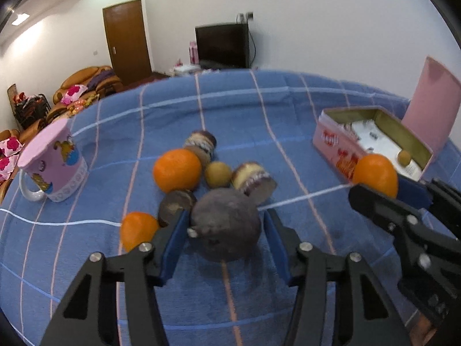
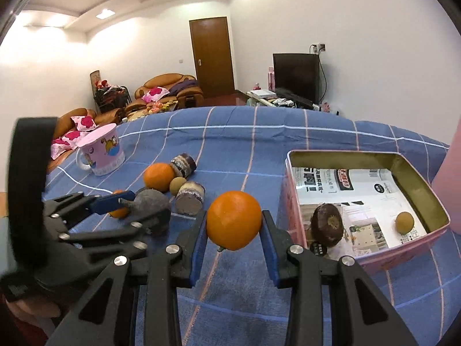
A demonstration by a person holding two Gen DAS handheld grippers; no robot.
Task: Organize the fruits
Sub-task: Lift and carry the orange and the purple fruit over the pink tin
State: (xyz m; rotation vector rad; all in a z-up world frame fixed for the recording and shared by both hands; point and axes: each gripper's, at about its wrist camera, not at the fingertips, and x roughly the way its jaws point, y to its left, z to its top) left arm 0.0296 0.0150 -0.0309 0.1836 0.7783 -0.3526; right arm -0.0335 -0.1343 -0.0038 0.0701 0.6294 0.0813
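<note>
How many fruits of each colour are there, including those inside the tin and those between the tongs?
orange fruits: 3
small tan fruits: 2
dark purple fruits: 2
Total: 7

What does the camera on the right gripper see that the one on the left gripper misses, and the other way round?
Only the right wrist view shows the dark brown fruit lying inside the pink tin.

Only the left wrist view shows the tin's raised pink lid in full and a third chocolate-coated cake.

Both show the right gripper clamping an orange, the left gripper around a dark purple fruit, the pink mug and the blue checked cloth.
</note>
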